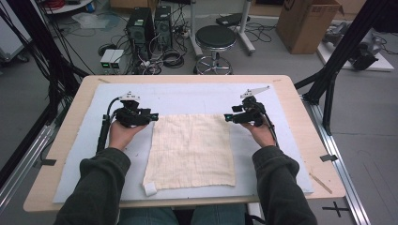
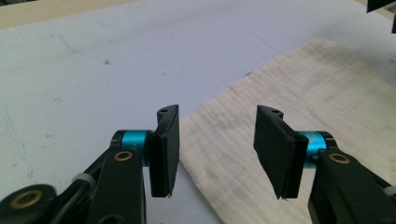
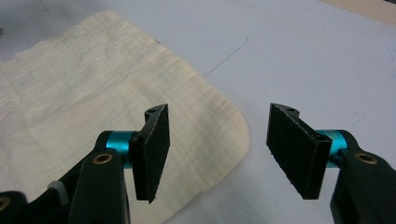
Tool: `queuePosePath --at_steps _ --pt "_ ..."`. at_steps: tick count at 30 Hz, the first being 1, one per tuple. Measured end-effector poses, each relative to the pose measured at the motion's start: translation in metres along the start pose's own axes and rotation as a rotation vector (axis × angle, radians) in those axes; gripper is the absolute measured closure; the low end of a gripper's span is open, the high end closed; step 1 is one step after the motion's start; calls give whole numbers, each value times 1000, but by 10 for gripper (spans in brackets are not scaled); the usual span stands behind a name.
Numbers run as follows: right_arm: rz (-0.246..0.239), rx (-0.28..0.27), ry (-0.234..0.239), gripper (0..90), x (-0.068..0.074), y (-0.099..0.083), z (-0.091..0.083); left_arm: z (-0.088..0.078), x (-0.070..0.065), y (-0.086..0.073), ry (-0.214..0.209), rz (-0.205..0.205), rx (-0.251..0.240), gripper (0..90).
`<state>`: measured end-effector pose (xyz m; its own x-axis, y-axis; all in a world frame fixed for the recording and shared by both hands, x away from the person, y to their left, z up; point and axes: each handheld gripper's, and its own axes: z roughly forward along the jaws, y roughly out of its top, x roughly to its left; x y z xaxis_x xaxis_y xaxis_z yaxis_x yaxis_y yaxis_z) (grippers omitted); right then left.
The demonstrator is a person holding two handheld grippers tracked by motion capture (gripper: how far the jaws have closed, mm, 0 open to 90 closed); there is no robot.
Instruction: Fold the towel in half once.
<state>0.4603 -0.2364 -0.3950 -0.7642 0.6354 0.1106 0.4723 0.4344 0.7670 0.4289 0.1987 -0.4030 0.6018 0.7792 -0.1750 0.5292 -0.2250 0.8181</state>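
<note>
A person seated at a wooden table (image 1: 300,140) brings two hand-held grippers to the far corners of a cream cloth (image 1: 190,150), which lies flat and square on a pale blue mat (image 1: 187,93) in the middle of the tabletop. The left gripper (image 1: 155,116) sits at the cloth's far left corner, the right gripper (image 1: 226,117) at its far right corner, both pointing inward toward each other.

In the left gripper view the jaws stand apart, with the cloth's corner edge (image 2: 219,140) lying between them and neither pad pressing on it. The right gripper view shows the same: jaws parted, the rounded corner (image 3: 224,130) beneath and between them, nothing pinched.

By the look of it, the work is at its start: the cloth is spread out, unfolded, and neither corner is gripped yet. Closing on both corners and lifting or folding appears to be what is left.

A small white tag (image 1: 150,188) sticks out at the cloth's near left corner; any printing on it is too small to read. A cardboard box (image 1: 307,23) on the floor beyond bears dark markings, possibly a label, also illegible.
</note>
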Motion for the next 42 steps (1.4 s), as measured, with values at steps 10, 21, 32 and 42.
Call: queuePosePath --at_steps 10,21,32,42 --pt "31 36 -23 446 -7 -5 17 22 8 -9 52 -56 24 539" --pt "77 94 -39 573 -13 -11 31 39 8 -16 40 -55 82 580" --pt "63 147 -67 772 -14 -14 42 44 5 -16 124 -38 115 820" --pt "56 133 -45 851 -12 -11 38 40 6 -13 124 -47 94 876"
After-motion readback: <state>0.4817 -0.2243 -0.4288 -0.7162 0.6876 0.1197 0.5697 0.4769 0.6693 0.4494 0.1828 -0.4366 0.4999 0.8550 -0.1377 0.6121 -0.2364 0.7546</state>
